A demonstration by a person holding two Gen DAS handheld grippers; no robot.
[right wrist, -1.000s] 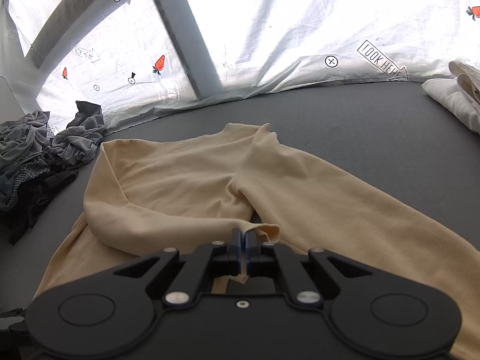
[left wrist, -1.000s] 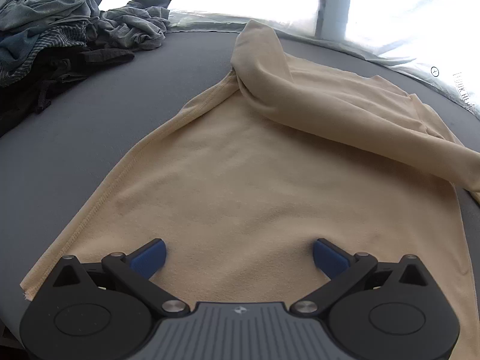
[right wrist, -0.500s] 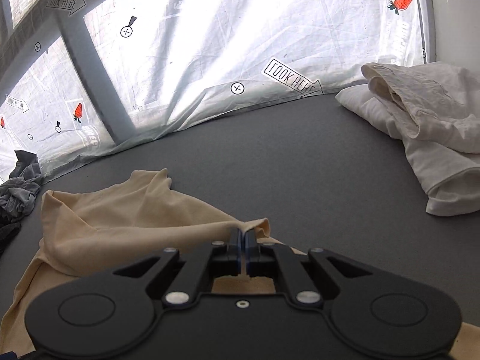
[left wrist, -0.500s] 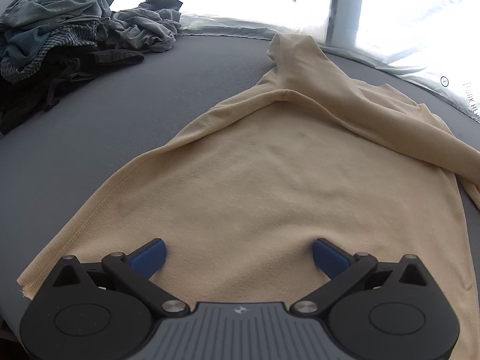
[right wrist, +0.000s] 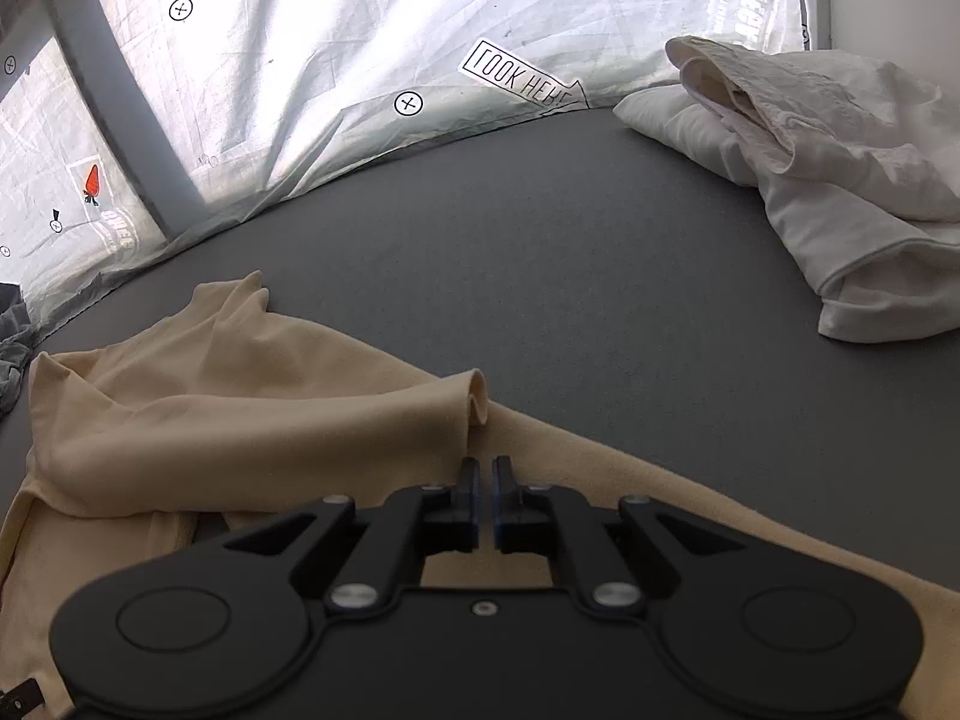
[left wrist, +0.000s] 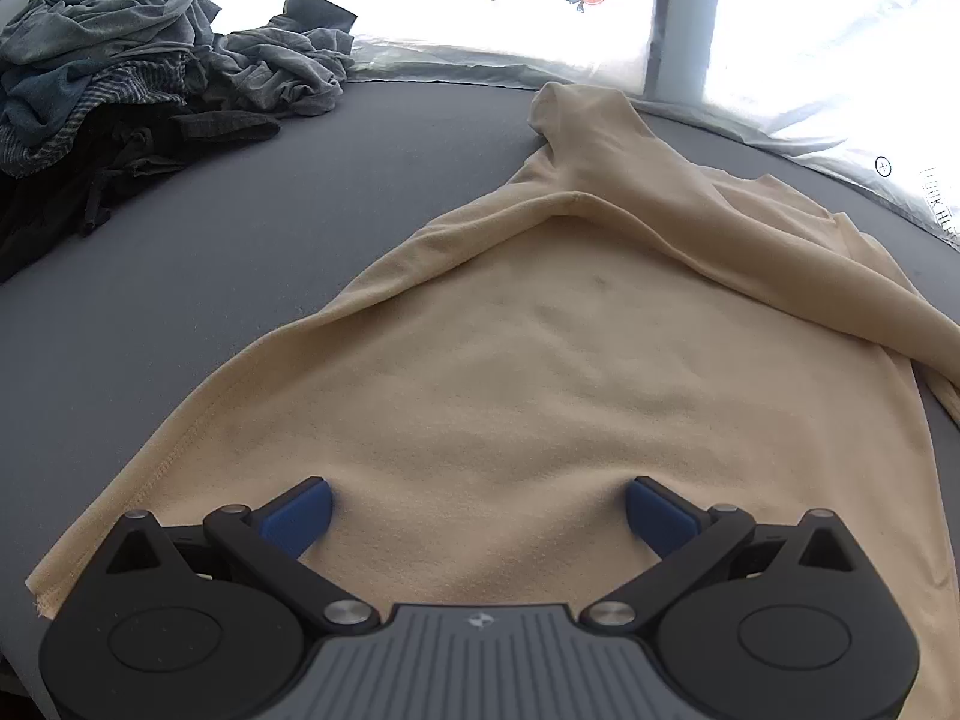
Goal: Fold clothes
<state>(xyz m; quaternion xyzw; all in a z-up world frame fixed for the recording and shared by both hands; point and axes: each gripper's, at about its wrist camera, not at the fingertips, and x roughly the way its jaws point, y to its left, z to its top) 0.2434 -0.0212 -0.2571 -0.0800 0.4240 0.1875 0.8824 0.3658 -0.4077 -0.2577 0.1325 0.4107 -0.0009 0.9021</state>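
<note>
A: Beige knit, long-sleeved: the beige top (left wrist: 540,408) lies spread on the grey table (left wrist: 252,252), its near hem under the left gripper (left wrist: 477,510).

B: Which step, would you say?

A: Sleeve folding. The sleeve (right wrist: 252,420) lies across the body, its cuff (right wrist: 474,390) just beyond the right gripper (right wrist: 485,480). Its jaws have just been parting to a narrow gap, with nothing between them now.

B: And the left?

A: Jaws wide apart, pads resting on the cloth, gripping nothing.

B: Next?

A: Probably the other sleeve, then folding the body. The unfolded dark pile (left wrist: 120,90) waits far left; white folded clothes (right wrist: 810,180) sit far right.
</note>
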